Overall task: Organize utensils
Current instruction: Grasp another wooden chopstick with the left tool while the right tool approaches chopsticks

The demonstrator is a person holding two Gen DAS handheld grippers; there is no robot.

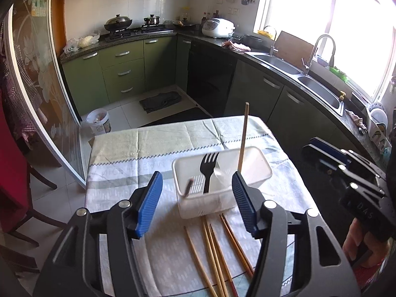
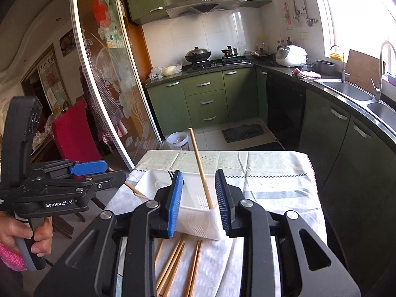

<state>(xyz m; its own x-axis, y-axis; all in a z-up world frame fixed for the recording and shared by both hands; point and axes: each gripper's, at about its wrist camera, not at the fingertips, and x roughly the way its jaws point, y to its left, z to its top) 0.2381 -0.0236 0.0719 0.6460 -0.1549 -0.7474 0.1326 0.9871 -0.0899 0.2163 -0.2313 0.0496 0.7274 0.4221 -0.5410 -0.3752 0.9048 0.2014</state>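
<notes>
Currently both grippers, left gripper [image 1: 196,193] and right gripper [image 2: 199,203], released, empty. White plastic bin [image 1: 262,170] holds black fork [image 1: 209,170], one chopstick; grab next loose wooden chopsticks [image 1: 217,252] mid-shaft, low approach.

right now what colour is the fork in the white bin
Black. The fork shows best in the left wrist view.

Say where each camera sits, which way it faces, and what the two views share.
Left wrist: on the left gripper, facing down at the white container; the right gripper shows at right.
Right wrist: on the right gripper, facing the container; the left gripper and hand show at left.
Shared: container, upright chopstick, loose chopsticks.
</notes>
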